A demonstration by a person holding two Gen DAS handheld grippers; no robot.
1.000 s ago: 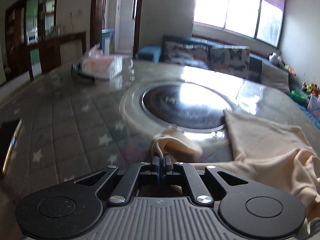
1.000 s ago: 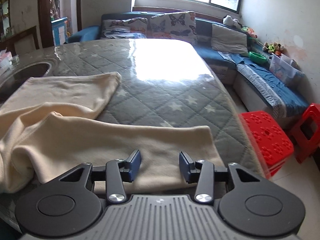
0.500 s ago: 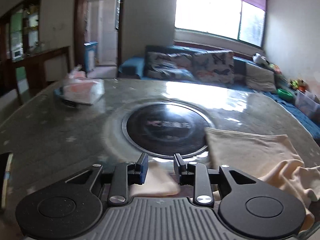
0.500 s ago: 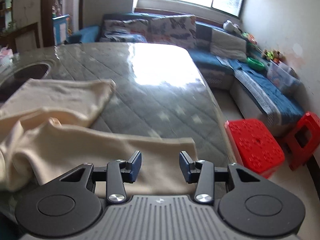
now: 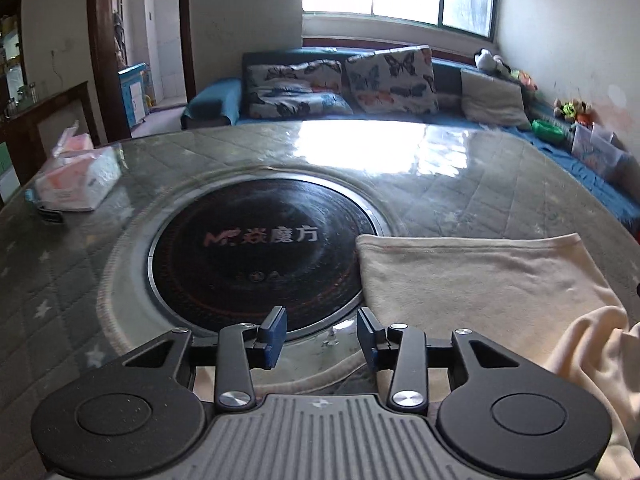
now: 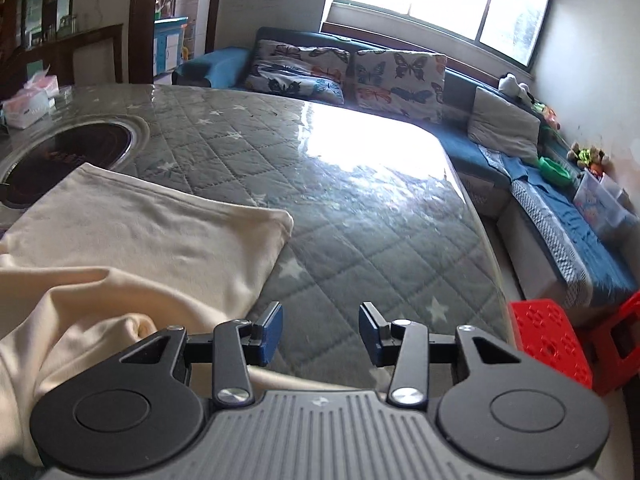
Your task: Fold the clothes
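Cream garment (image 5: 480,280) cut off at the right edge and partly hidden behind the left tool (image 5: 321,335); red stool (image 6: 624,336) cropped.

A cream-coloured soft knit garment (image 5: 480,280) lies spread on the glass-topped quilted grey counter (image 6: 360,208). Its far part lies flat and smooth with a straight hemmed edge, one corner overlapping the round black inset cooktop (image 5: 256,248). The near part is bunched in loose rumpled folds at the counter's near edge.
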